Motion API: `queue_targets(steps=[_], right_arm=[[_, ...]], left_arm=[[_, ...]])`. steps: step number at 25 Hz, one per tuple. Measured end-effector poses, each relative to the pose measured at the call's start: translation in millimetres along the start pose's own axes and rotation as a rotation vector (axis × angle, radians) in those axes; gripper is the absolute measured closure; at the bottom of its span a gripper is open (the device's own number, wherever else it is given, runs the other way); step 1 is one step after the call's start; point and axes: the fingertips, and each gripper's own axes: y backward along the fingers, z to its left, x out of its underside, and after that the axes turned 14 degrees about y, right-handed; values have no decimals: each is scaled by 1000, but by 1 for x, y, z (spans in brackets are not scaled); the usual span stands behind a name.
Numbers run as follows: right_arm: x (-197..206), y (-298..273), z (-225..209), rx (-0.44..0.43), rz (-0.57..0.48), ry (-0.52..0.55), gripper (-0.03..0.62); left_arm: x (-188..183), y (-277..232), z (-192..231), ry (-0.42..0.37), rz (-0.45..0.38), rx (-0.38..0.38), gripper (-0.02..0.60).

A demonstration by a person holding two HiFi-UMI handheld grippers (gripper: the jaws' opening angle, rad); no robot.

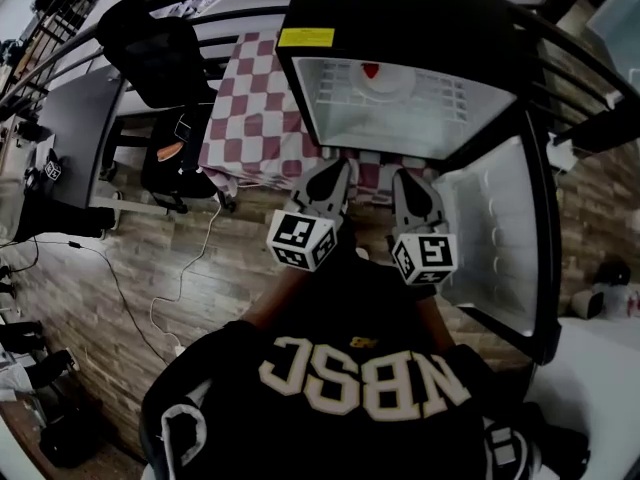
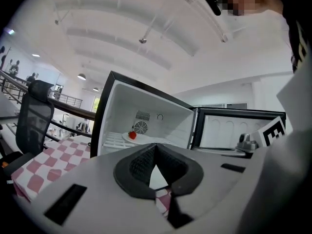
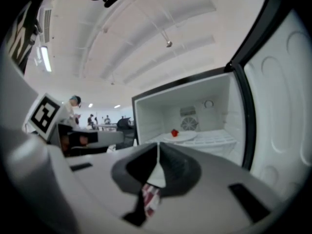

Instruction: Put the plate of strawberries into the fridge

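Observation:
The black mini fridge [image 1: 400,8] stands open on the table in the head view. On its white wire shelf [image 1: 420,103] rests a white plate [image 1: 385,83] with a red strawberry [image 1: 371,70]. My left gripper [image 1: 338,166] and right gripper [image 1: 405,176] are side by side just in front of the fridge opening, both shut with nothing between the jaws. In the left gripper view the left gripper [image 2: 156,149] is pressed shut, with the plate [image 2: 141,137] and strawberry [image 2: 132,135] far ahead. The right gripper [image 3: 158,149] is likewise shut, apart from the plate [image 3: 181,136] and strawberry [image 3: 174,132].
The fridge door [image 1: 500,238] swings open to the right, beside my right gripper. A red-and-white checked cloth [image 1: 255,108] covers the table left of the fridge. A black office chair [image 1: 160,58] stands at the left, and cables [image 1: 180,278] lie on the wooden floor.

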Motion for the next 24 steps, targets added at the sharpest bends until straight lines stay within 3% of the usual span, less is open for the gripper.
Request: queue_targets(steps=[7,24], right_arm=[[0,16,20,-28,-14,36,565],[9,37,18,16,-12,62,565]], left_arm=[[9,23,-5,-27,-11,-17,565],[37,32,-23,-6,31,26,565]])
